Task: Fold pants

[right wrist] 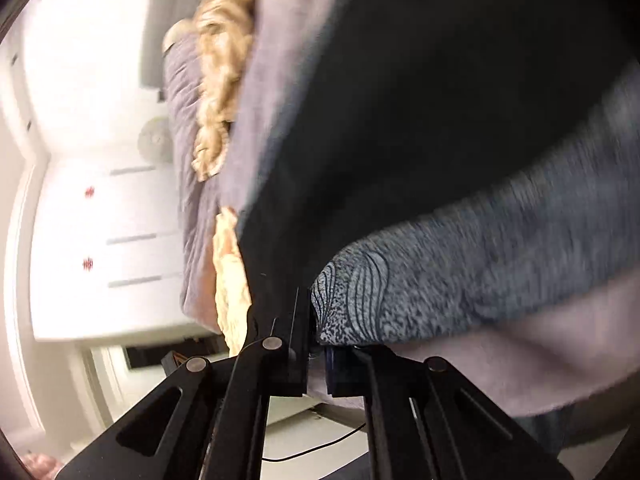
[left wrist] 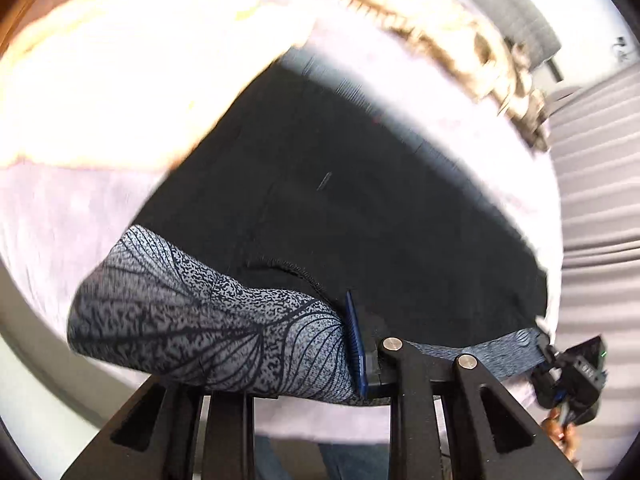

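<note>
Both claws, the left claw (left wrist: 366, 354) and right claw (right wrist: 310, 344), are pinching the pants (left wrist: 360, 184) waistband closed, which is risking slipping if the stretched fabric is jerked.

No word, brand, number or sign can be read in either view. The dark scrawl on the white wall (left wrist: 622, 46), beyond the grey upholstered headboard (left wrist: 506, 8), is too blurred to make out, and the two small red marks on the white drawer front (right wrist: 89, 228) are only smudges.
</note>
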The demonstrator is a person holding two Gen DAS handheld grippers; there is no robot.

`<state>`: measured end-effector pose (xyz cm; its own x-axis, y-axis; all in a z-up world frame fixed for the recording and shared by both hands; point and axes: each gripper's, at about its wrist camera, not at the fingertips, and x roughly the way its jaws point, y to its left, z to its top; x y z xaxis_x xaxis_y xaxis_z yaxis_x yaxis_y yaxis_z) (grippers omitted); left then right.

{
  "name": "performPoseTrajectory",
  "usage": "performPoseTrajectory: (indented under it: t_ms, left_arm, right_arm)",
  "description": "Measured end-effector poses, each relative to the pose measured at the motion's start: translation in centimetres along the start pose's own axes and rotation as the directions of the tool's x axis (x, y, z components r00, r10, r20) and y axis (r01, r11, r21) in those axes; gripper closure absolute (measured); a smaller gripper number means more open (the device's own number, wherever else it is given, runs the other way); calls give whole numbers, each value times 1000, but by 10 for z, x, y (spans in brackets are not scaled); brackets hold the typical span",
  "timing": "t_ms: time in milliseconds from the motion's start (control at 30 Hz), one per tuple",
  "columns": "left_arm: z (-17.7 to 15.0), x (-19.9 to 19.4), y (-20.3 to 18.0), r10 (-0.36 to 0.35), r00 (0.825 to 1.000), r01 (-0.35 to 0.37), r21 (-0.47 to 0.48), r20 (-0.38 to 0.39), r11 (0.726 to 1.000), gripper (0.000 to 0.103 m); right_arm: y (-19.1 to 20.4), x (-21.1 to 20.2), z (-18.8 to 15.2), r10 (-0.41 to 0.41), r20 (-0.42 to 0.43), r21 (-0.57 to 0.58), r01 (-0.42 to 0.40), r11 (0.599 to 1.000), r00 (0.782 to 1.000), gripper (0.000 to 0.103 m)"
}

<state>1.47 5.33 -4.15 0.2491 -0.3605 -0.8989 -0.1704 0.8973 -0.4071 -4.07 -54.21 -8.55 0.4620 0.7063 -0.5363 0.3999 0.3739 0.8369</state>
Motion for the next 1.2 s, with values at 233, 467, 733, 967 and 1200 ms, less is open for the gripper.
performPoseTrajectory:
  t_ms: [233,467,733,967,1200]
  left_arm:
    - [100,25,-39,83,983,-97,81,162,992,62]
    - [155,116,-22,334,927,-344,31,169,939,36]
    - [150,68,-45,380,902,-407,110,205,907,36]
    - [65,104,-164,196,980,-190,465,36,865,36]
    - [-13,178,-271,143,985,-50,639,-94,767,36]
  right_arm:
    - [96,39,124,-65,-94,-236,41,971,993,95]
    - [60,132,215,-241,-177,-208,203,957,954,91]
    - [48,134,225,-145,-185,-136,121,983,972,20]
    - [29,20,161,-93,-83,-77,86,993,992,22]
    - [-94,-95,81,-79,207,303,13,953,975,27]
